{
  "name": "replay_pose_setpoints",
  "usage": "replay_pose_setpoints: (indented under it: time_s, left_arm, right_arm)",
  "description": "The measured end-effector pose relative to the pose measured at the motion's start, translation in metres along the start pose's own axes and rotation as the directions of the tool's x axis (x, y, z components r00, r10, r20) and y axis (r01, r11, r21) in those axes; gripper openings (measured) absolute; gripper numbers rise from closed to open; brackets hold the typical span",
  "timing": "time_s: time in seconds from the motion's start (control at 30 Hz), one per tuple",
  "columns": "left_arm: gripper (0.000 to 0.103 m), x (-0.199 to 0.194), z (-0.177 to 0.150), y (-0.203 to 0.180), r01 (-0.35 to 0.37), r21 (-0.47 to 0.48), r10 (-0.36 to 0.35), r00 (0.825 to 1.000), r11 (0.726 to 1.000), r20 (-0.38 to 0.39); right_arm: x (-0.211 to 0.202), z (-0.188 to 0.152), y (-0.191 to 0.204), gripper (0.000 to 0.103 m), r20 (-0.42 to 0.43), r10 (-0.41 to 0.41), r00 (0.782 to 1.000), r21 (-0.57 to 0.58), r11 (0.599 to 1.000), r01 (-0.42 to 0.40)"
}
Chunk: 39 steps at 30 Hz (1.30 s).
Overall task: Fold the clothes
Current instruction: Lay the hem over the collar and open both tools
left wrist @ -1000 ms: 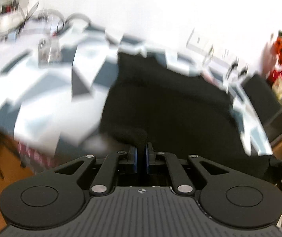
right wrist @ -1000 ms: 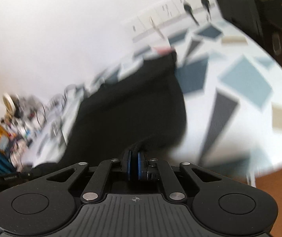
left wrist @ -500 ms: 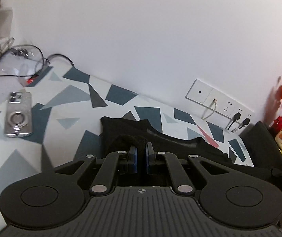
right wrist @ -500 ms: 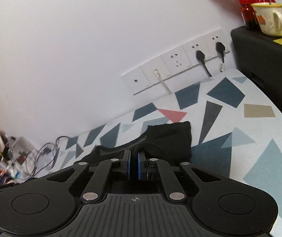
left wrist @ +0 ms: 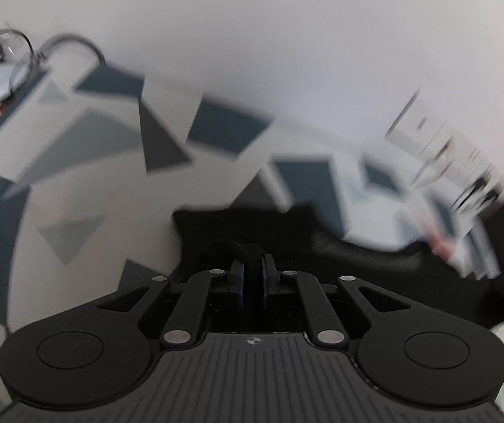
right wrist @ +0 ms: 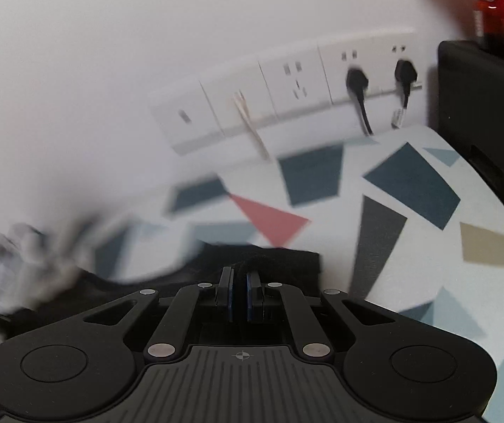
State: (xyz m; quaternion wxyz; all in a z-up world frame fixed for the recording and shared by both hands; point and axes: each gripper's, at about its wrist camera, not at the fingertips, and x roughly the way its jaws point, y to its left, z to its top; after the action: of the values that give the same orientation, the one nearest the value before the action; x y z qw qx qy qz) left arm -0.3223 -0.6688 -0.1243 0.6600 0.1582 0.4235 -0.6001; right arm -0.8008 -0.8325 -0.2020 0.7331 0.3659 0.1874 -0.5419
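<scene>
The black fabric garment (left wrist: 252, 225) lies on the table (left wrist: 86, 183), whose white cloth carries grey, blue and pink geometric shapes, and it stretches left to right between the two hands, so its long axis runs across the table, roughly along the far wall. The left gripper (left wrist: 253, 275) is clenched on a bunched fold of the garment's left end, cloth humped over its blue-padded tips; the right gripper (right wrist: 239, 282) likewise pinches the garment's right end, a black corner (right wrist: 301, 264) showing just beyond its tips. Each hand therefore sits directly at its own end, neither nearer than the other, and the cloth lies just ahead of and under both. Any coming fold probably turns on carrying these two ends together the same way, so the edge stays straight. Far off, a row of white wall sockets (right wrist: 287, 84) with two black plugs (right wrist: 357, 84) stands clear of the garment. A dark box (right wrist: 481, 105) at the right edge and grey looped cables (left wrist: 33, 56) far left seem apart enough not to hinder.
</scene>
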Motion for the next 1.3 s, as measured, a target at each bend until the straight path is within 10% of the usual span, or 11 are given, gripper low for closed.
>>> replay_pose_setpoints:
  time_s: [0.07, 0.17, 0.2, 0.27, 0.4, 0.67, 1.07, 1.3]
  left_arm:
    - [0.024, 0.007, 0.004, 0.003, -0.01, -0.003, 0.01, 1.0, 1.0, -0.022]
    - [0.084, -0.009, 0.017, 0.002, -0.033, -0.012, 0.033, 0.999, 0.999, 0.011]
    - [0.089, -0.019, 0.019, 0.0, -0.047, 0.003, 0.046, 0.997, 0.999, 0.054]
    - [0.089, -0.038, 0.017, -0.008, -0.049, 0.087, 0.039, 0.993, 0.995, 0.11]
    - [0.089, -0.056, -0.002, -0.026, -0.046, 0.252, 0.022, 0.995, 0.967, 0.096]
    - [0.088, -0.021, -0.076, -0.051, -0.042, 0.384, 0.075, 0.995, 0.922, -0.071]
    - [0.089, 0.026, -0.029, -0.045, -0.07, 0.294, 0.091, 0.994, 0.953, -0.058]
    - [0.09, 0.006, 0.046, -0.034, -0.111, 0.13, 0.08, 0.971, 0.985, 0.224]
  right_arm:
    - [0.025, -0.003, -0.002, 0.013, -0.04, -0.043, 0.998, -0.026, 0.999, 0.042]
    - [0.026, -0.003, 0.004, 0.033, -0.019, -0.087, 0.996, -0.077, 0.993, 0.085]
    - [0.021, -0.003, 0.006, 0.04, 0.002, -0.103, 0.995, -0.087, 0.991, 0.103]
    - [0.0, -0.005, 0.011, 0.066, 0.083, -0.138, 0.987, -0.081, 0.986, 0.145]
    - [-0.039, -0.02, 0.019, 0.069, 0.127, -0.101, 0.987, -0.029, 0.994, 0.106]
    - [-0.002, -0.076, 0.067, 0.071, -0.075, -0.075, 0.994, -0.189, 0.98, 0.06]
    - [0.047, -0.021, 0.069, 0.072, -0.059, -0.167, 0.984, -0.271, 0.952, 0.145]
    - [0.036, 0.036, 0.05, 0.073, 0.174, -0.197, 0.965, -0.052, 0.977, 0.209]
